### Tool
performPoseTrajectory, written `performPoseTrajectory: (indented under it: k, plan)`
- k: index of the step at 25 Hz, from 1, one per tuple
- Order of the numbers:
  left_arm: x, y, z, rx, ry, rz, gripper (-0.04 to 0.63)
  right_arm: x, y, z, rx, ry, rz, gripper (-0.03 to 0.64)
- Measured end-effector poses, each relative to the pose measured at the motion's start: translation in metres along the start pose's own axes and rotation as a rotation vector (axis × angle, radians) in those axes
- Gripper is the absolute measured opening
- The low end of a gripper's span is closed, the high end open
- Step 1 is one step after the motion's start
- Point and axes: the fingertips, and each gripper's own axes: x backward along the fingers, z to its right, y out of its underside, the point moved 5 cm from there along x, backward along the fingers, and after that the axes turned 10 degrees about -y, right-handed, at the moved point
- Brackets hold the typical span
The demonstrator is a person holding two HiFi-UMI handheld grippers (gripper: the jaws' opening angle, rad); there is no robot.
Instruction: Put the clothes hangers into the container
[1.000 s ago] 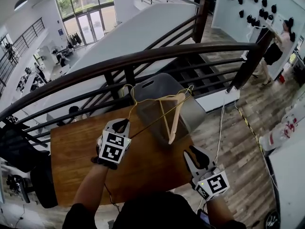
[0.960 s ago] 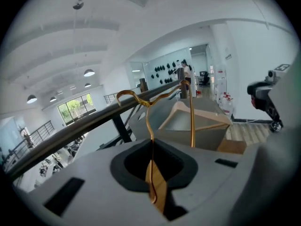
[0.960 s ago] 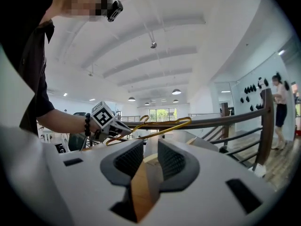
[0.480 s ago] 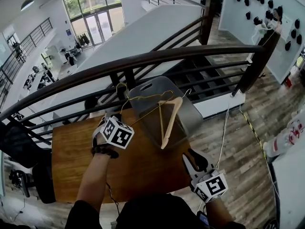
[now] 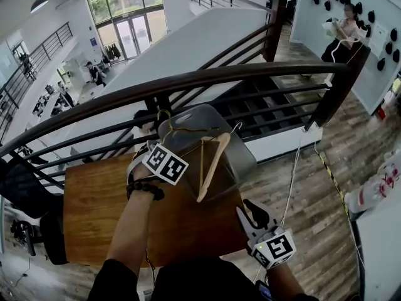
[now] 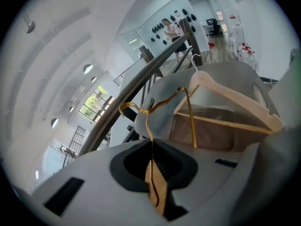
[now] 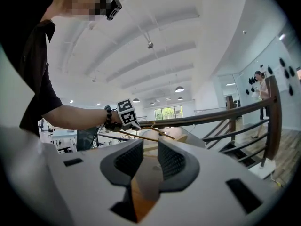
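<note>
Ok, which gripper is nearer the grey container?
Left. The left gripper, gripping the wire hanger, is at the container's left rim; the right gripper sits apart, off its near right corner.

Bright daylight, mostly sharp (fisheye-warped edges).

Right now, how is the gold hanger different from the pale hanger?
The gold hanger is thin wire; the pale hanger is thick and chunky. The left tongs pinch the gold hanger, not the pale hanger. Both are over the grey container.
</note>
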Motion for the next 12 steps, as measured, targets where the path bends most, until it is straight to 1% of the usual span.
performPoseTrajectory:
  k: [4, 6, 8, 10, 12]
  plan:
    - [-0.0035, -0.0049, 0.0054, -0.049, -0.033, -0.004, 0.024, 0.0025, 0.0007, 0.0051, -0.009, 0.002, -0.004, 0.091]
    - [-0.0036, -0.0051, 0.0057, -0.05, -0.033, -0.002, 0.025, 0.0032, 0.0021, 0.0066, -0.01, 0.002, -0.007, 0.091]
    - [-0.0051, -0.0035, 0.0052, -0.033, -0.006, -0.001, 0.025, 0.0019, 0.0038, 0.0067, -0.013, 0.002, -0.01, 0.091]
    - [-0.0062, -0.0009, 0.0041, 0.001, 0.045, 0.005, 0.026, -0.0013, 0.0045, 0.0061, -0.017, 0.001, -0.014, 0.091]
    - [-0.0027, -0.0003, 0.0023, 0.05, 0.103, 0.032, 0.031, -0.0051, 0.0049, 0.0058, -0.019, -0.002, -0.018, 0.091]
